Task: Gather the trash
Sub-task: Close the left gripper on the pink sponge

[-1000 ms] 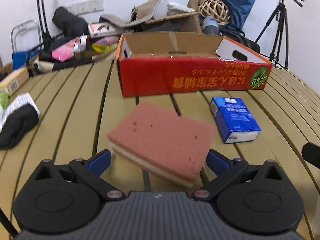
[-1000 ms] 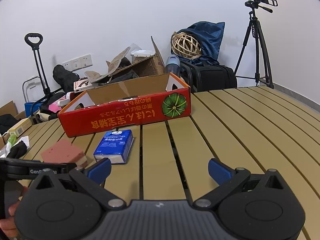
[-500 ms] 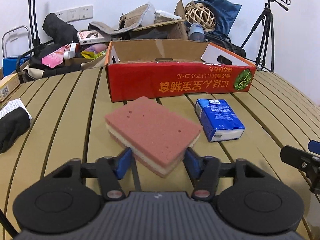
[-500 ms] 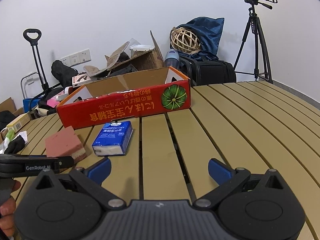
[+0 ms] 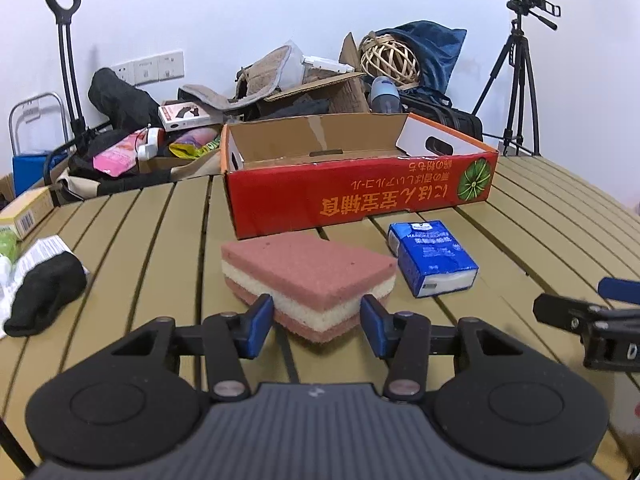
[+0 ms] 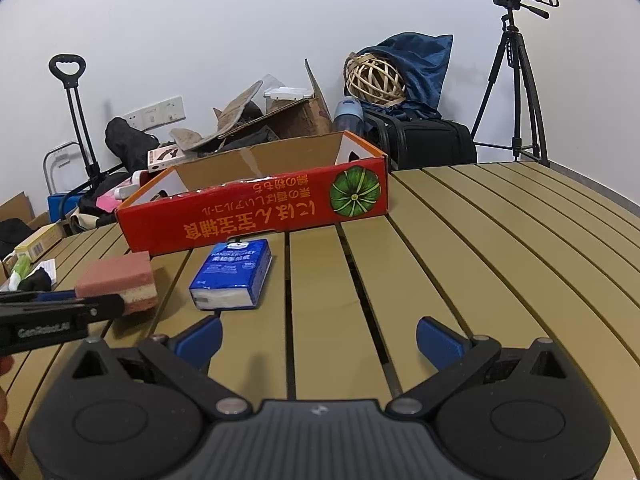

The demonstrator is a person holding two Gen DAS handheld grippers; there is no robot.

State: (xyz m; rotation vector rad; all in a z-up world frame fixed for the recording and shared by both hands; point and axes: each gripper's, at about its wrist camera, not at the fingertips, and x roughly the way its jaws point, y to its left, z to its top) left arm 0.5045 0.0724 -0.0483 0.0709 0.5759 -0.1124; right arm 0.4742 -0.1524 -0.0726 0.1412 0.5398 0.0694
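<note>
Beside box [image 5: 360,196] edge, sponge [image 5: 308,276] clamped

Box [image 5: 352,200] floor hidden behind its red front wall in both views; contents cannot be told. Sponge [image 5: 308,276]: near corner covered by the blue pads [image 5: 262,320]; underside and table contact out of sight. In the right wrist view the left gripper [image 6: 60,312] is cut by the left edge and overlaps the sponge's near end. Right gripper [image 5: 592,316] cut by the right edge of the left view. Tissue pack [image 6: 234,270] print too small to read.
</note>
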